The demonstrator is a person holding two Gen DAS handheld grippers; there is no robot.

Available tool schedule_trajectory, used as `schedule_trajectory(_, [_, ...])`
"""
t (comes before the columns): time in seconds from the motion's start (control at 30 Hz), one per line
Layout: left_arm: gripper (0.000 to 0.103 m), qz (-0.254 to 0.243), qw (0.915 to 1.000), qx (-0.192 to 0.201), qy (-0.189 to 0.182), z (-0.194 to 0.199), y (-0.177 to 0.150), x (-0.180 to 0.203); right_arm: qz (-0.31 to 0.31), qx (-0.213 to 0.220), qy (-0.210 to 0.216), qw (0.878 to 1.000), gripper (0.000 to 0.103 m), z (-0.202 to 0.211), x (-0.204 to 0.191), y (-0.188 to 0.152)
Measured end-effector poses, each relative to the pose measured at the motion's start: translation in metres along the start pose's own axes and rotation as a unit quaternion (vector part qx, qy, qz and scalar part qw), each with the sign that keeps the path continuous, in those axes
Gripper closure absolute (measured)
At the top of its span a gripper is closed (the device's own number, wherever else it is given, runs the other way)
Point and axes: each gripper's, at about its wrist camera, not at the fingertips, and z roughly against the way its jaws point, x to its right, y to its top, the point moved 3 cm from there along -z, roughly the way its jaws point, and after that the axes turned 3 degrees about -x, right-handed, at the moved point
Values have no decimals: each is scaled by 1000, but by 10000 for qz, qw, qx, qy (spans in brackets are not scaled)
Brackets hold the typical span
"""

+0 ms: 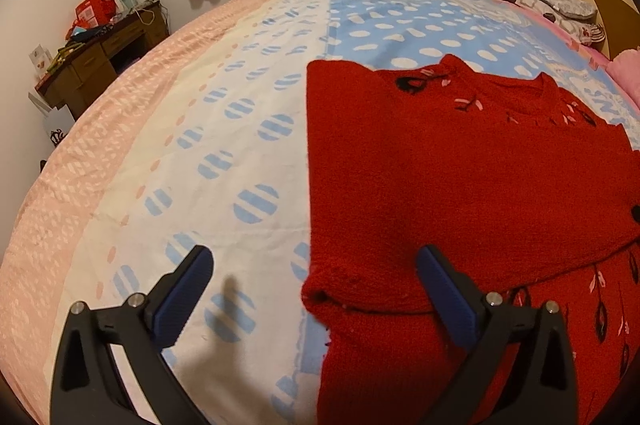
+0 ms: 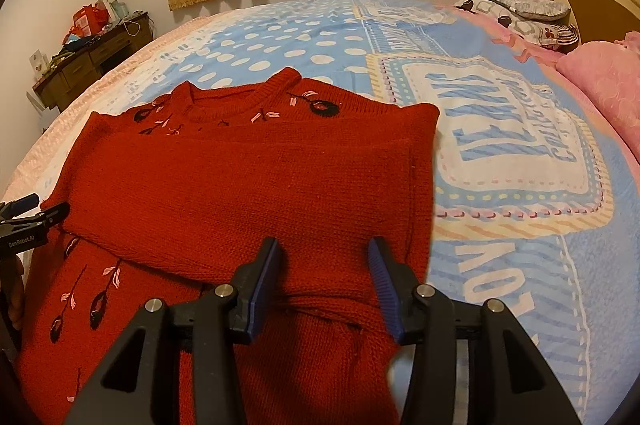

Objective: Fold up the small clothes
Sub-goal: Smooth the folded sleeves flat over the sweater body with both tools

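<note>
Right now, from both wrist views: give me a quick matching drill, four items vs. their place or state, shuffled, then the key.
Items
1. red sweater
2. left gripper
3. wooden desk
4. pink pillow

Place or state
A. against the wall past the bed's far left corner, cluttered on top
B. open, over the sweater's left edge
C. near the headboard, on the right side of the bed
D. flat on the bedspread, sleeves folded across the front

Pairs: 1-D, 2-B, 3-A, 4-C
</note>
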Motion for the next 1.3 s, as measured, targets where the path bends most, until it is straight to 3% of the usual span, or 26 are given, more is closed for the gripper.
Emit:
schedule_trajectory(0.43, [0,-48,9995,113,-308,30,-23,-7,75,304,-86,9995,50,33,-9,-12])
schedule_trajectory(0.9, [0,-85,9986,179,-489,66,-72,-20,390,-160,116,9990,48,67,-22,-77])
schedule_trajectory(1.3, [0,-48,9973,159,-713,94,-109,-17,501,-164,146,9985,43,94,-34,-115])
